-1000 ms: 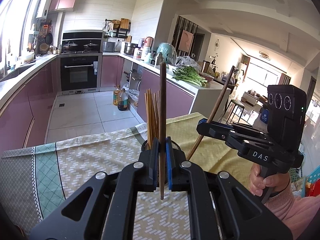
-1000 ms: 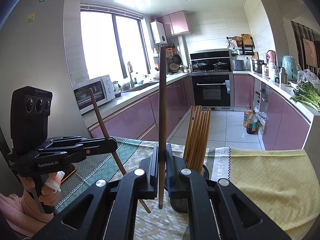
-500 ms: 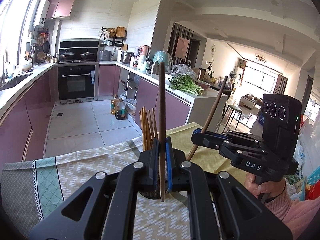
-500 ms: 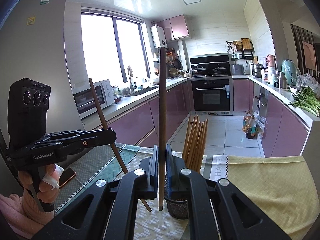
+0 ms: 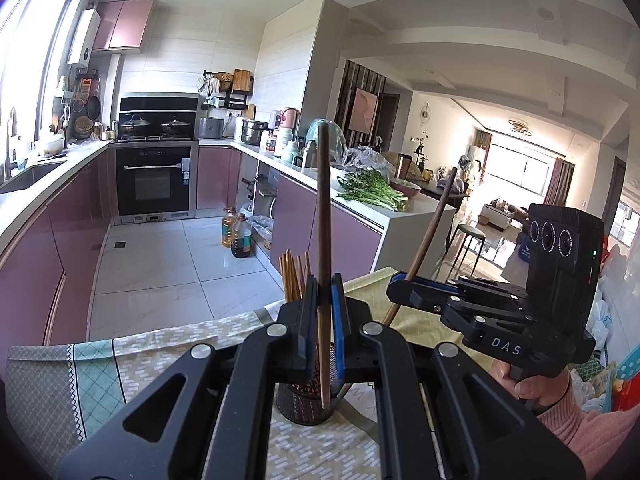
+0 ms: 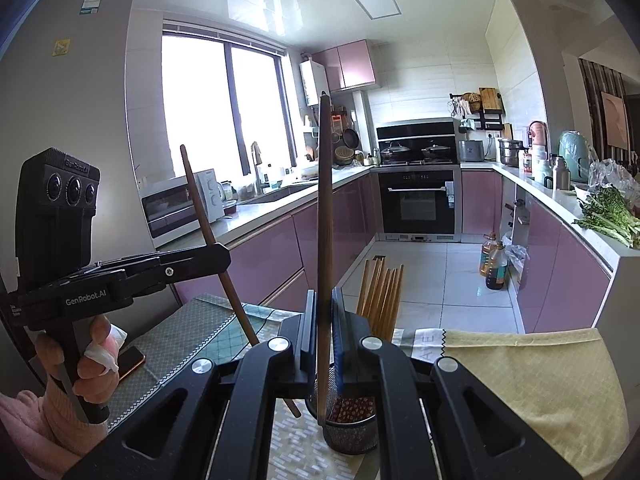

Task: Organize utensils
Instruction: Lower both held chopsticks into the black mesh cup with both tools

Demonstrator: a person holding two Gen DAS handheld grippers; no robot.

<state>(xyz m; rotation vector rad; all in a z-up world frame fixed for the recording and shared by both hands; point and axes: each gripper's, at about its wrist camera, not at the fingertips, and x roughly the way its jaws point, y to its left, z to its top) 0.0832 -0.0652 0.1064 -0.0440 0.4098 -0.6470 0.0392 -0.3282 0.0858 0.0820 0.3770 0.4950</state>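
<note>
Dark brown wood runs straight up the middle of both wrist views: each of your grippers is clenched on one chopstick. In the left wrist view, your left gripper (image 5: 325, 320) pinches the dark chopstick (image 5: 323, 216) between its two pads, and the stick's lower tip hangs at the mouth of the black mesh holder (image 5: 298, 404) near the bottom centre of the frame. A bundle of lighter chopsticks (image 5: 294, 276) stands in that holder, showing just left of the gripped stick. To the right of centre you see your right gripper (image 5: 404, 292), closed on a second dark chopstick (image 5: 430, 236) that leans toward the upper right.

In the right wrist view, your right gripper (image 6: 323, 328) holds its chopstick (image 6: 325, 216) nearly upright, with the lower tip at the left rim of the mesh holder (image 6: 352, 436) at bottom centre. The light bundle (image 6: 380, 296) rises from the holder just right of the jaws. At the left of the frame your left gripper (image 6: 218, 258) clamps its stick (image 6: 210, 232), which tilts toward the upper left.

The holder sits on a patterned cloth (image 5: 100, 380), green on one side and yellow (image 6: 540, 380) on the other. A phone (image 6: 130, 362) lies on the cloth at lower left. Beyond it are pink cabinets (image 6: 272, 248), an oven (image 5: 152, 178), and leafy greens (image 5: 370, 190) on the counter.
</note>
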